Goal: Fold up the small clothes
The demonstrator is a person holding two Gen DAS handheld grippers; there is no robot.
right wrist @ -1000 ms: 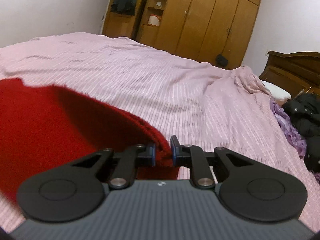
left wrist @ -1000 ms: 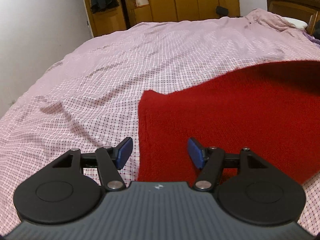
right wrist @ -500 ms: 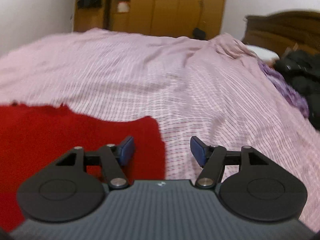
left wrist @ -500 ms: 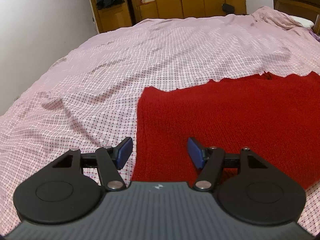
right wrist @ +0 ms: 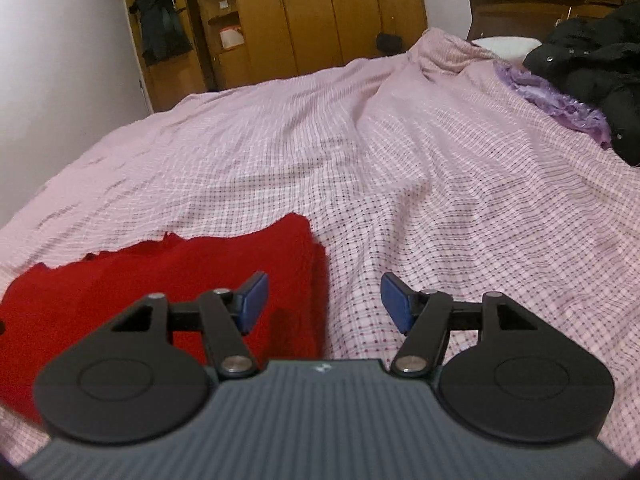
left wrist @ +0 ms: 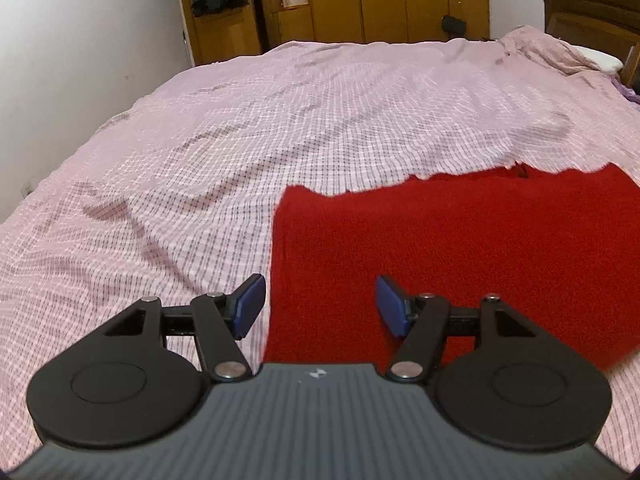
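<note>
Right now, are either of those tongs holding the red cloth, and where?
Neither. Both the left tongs and right tongs are open and empty; the red cloth lies flat on the bed.

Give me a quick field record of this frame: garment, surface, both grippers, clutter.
garment: red knit cloth, lying flat on the bed, far edge uneven
surface: pink checked bedsheet, wrinkled
left gripper: open, holding nothing, over the cloth's left edge
right gripper: open, holding nothing, over the cloth's right edge
clutter: black jacket and purple cloth at far right of the bed
background: wooden wardrobe
</note>
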